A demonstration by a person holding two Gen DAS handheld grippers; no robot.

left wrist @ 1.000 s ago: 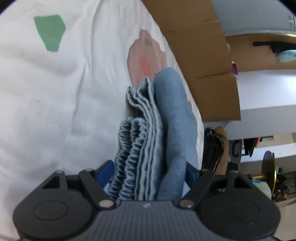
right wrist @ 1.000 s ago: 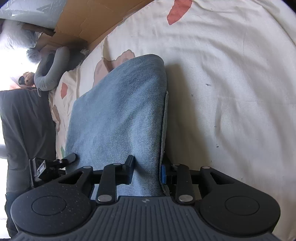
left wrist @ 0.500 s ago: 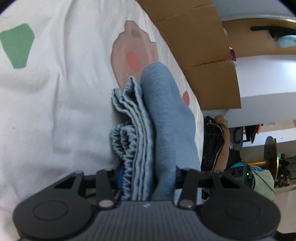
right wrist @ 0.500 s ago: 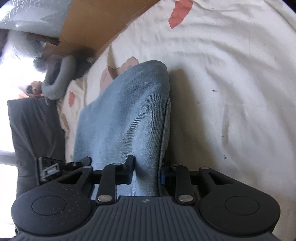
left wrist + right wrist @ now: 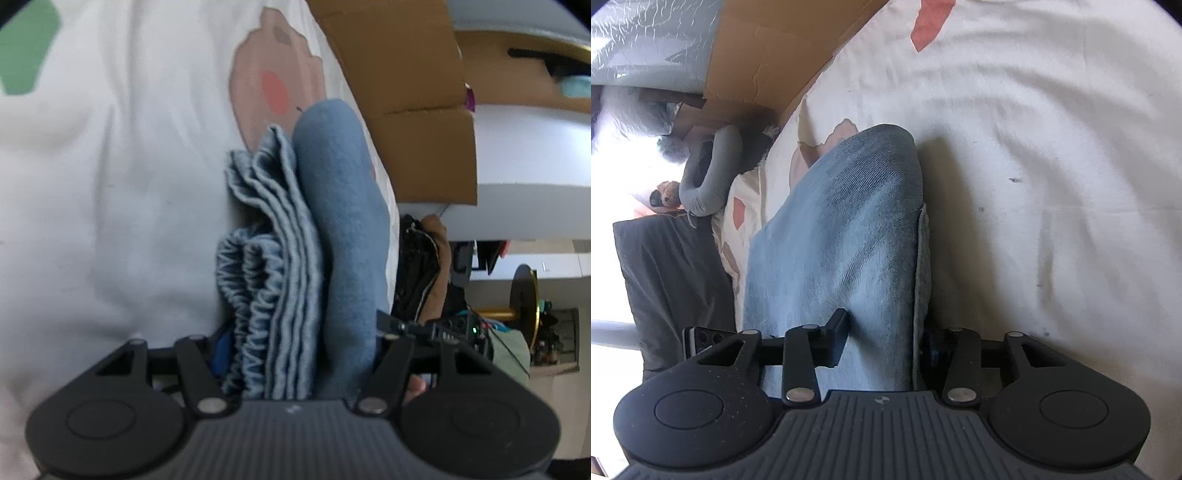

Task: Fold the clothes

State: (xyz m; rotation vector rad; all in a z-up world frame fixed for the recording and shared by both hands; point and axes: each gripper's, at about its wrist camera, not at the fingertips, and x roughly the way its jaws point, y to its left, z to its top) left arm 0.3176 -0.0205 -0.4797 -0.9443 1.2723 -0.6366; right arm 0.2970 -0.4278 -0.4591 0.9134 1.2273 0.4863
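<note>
A folded light-blue denim garment [image 5: 332, 229] with an elastic ruched waistband [image 5: 255, 295] lies on a white patterned bedsheet [image 5: 110, 184]. My left gripper [image 5: 299, 343] is shut on its layered edge, waistband and folds squeezed between the jaws. In the right wrist view the same garment [image 5: 842, 236] runs forward from my right gripper [image 5: 882, 339], which is shut on its folded end. The garment hides most of the fingers.
Brown cardboard [image 5: 406, 92] stands along the bed's far edge and also shows in the right wrist view [image 5: 768, 62]. A dark bag [image 5: 421, 266] and room clutter lie beyond the bed. A grey curved object [image 5: 709, 173] and dark fabric [image 5: 672, 288] sit off the left side.
Both grippers have kept their hold on the garment. The left jaws have closed tighter on the folds, and both views have drifted slightly over the bed.
</note>
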